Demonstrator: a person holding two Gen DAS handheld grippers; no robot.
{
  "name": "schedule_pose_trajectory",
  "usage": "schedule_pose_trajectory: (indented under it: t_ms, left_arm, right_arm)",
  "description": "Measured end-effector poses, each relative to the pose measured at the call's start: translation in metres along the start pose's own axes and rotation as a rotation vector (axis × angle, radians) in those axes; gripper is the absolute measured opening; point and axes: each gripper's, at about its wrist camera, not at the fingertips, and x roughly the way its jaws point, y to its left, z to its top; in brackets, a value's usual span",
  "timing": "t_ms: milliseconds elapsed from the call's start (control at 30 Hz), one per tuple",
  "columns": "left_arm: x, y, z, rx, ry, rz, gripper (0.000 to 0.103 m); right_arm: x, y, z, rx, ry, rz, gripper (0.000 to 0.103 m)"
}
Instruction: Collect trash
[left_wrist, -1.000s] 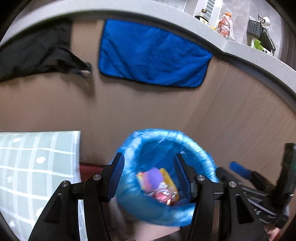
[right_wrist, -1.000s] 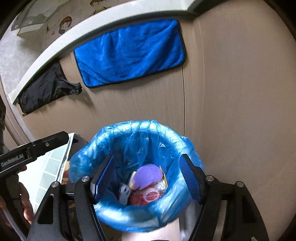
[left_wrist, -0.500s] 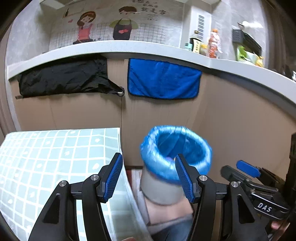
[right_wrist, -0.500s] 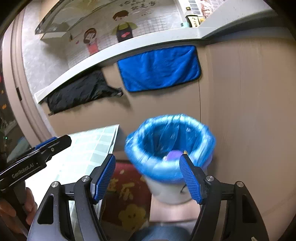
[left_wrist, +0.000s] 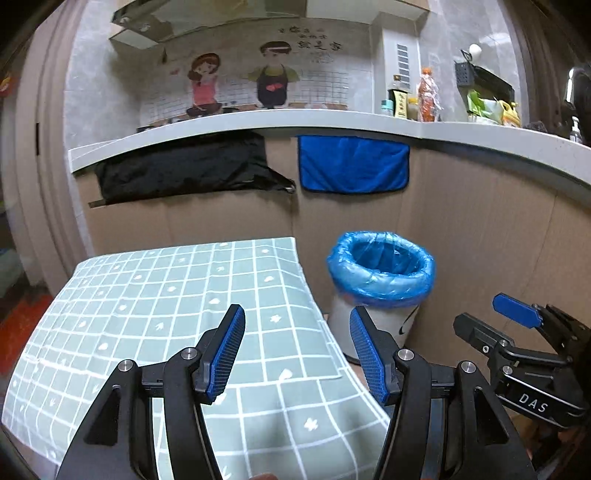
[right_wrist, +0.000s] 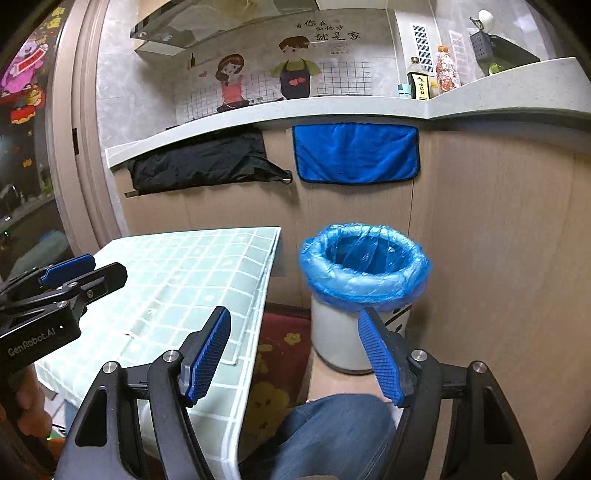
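A white trash bin (left_wrist: 380, 291) lined with a blue bag stands on the floor against the wooden cabinet, right of the table; the right wrist view shows the same bin (right_wrist: 364, 273) ahead. Its contents are hidden from here. My left gripper (left_wrist: 297, 332) hangs open over the table's right edge, nothing between its blue pads. My right gripper (right_wrist: 295, 336) is open too and empty, held over the gap between table and bin. Each gripper shows at the edge of the other's view: the right one (left_wrist: 517, 343), the left one (right_wrist: 66, 284).
A table with a green checked cloth (left_wrist: 166, 314) fills the left. A counter (left_wrist: 332, 122) runs along the back, with a black cloth (left_wrist: 184, 170) and a blue towel (left_wrist: 352, 164) hanging from it. A red patterned mat (right_wrist: 277, 369) and a person's jeans-clad knee (right_wrist: 332, 435) lie below.
Both grippers have drawn back and up from directly over the bin. The trash inside, seen before, is out of sight. The table and counter have come into view.
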Motion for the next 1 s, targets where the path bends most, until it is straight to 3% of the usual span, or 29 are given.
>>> schedule_pose_trajectory:
  t_ms: [233, 400, 1000]
  left_arm:
    - [-0.009, 0.016, -0.014, -0.068, 0.048, 0.051, 0.060]
    - [-0.021, 0.023, -0.019, -0.097, 0.017, 0.076, 0.060]
    - [-0.026, 0.015, -0.019, -0.064, 0.021, 0.061, 0.060]
  right_arm:
    - [-0.013, 0.018, -0.004, -0.061, -0.014, -0.003, 0.069]
    - [-0.014, 0.016, -0.005, -0.040, -0.012, 0.014, 0.069]
    - [-0.025, 0.013, -0.003, -0.040, -0.047, -0.007, 0.069]
